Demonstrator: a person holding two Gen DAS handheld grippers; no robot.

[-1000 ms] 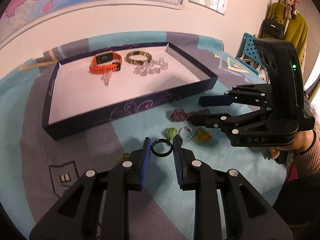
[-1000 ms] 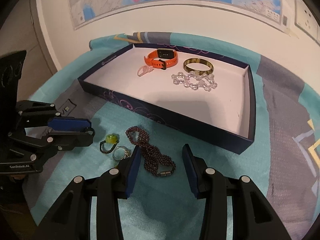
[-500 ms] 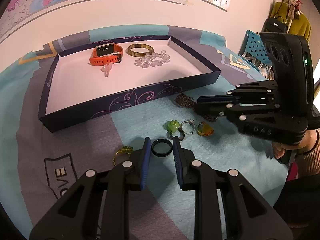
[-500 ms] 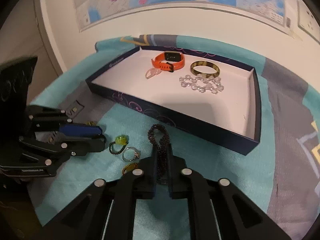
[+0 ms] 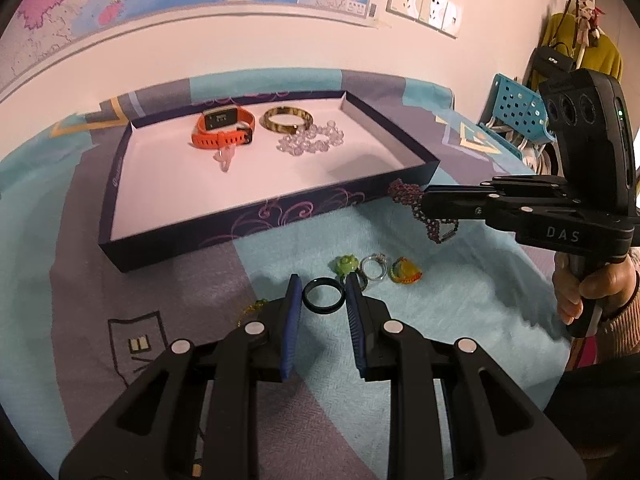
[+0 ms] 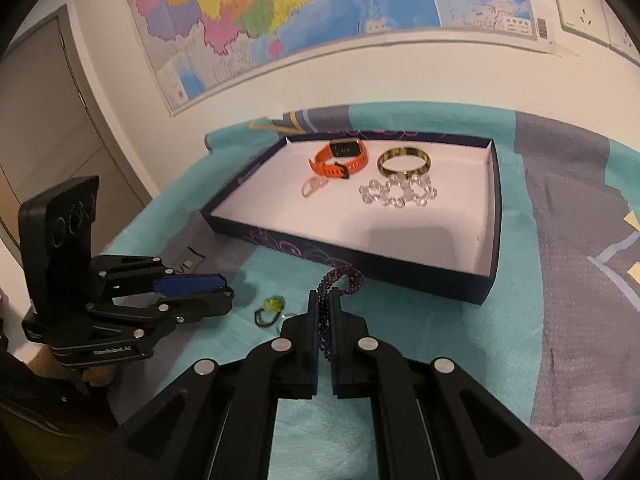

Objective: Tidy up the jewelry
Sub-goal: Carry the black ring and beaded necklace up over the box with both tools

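My right tool (image 6: 325,312) was apart around the dark purple beaded bracelet (image 6: 340,280) a second ago; now it is clamped on it and has lifted it off the cloth. The bracelet's loop hangs out in front of the tips, just before the near wall of the dark blue box (image 6: 400,270). I judge the pick-up is done, and the next step is to carry the bracelet over this wall into the box.

My left tool (image 5: 322,300) has not changed: its blue pads are a little apart with the black ring (image 5: 322,300) between them. I cannot tell if the pads press on the ring.

Inside the box lie an orange watch (image 5: 222,132), a gold bangle (image 5: 287,120), a clear bead bracelet (image 5: 310,142) and a small pink ring (image 5: 224,156). On the cloth, near the left tool, a green ring (image 5: 345,265), a silver ring (image 5: 374,268) and a yellow piece (image 5: 406,271) wait for their turn.

The surface is a soft cloth (image 6: 560,320) in turquoise and grey patches; what is under it I cannot tell. Behind it is a white wall with a coloured map (image 6: 300,12) and sockets (image 5: 424,2). At the right side, a blue basket (image 5: 516,112) and a hanging black bag (image 5: 554,60).
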